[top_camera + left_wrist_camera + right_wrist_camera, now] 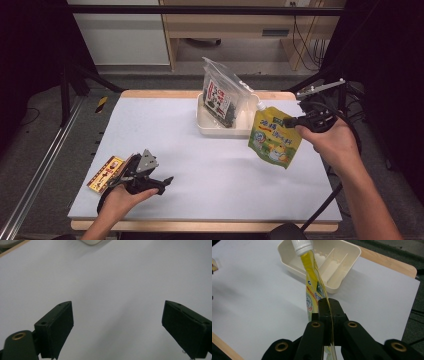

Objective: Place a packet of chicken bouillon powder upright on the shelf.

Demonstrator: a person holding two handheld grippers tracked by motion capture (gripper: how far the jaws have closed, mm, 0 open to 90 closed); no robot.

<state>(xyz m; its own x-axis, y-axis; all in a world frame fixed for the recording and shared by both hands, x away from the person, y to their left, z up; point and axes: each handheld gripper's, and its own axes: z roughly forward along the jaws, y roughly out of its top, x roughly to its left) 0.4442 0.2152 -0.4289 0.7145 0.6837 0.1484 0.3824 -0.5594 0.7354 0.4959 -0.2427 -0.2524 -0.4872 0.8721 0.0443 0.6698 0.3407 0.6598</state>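
Right gripper [289, 121] at the right side of the table, held up in the person's right hand [332, 142]; jaws pressed together on the upper edge of a yellow-green spouted pouch [274, 136], which hangs clear of the white table mat [200, 170], tilted, white cap [260, 106] up and toward the cream tray [206, 125]. In the right gripper view the pouch [313, 287] runs edge-on from between the closed jaws, cap [302, 246] pointing at the tray [352, 255], whose compartments are parted by a divider. The pouch hangs just beside the tray's right end, not in it. A clear bag of dark contents [222, 95] stands upright in the tray. Left gripper [162, 181] low over the near-left part of the mat, in the left hand [122, 197]; jaws spread wide, nothing between them, bare white mat [112, 290] ahead of them in the left gripper view. A flat red-and-yellow packet [104, 173] lies at the mat's left edge, just beside the left gripper's body
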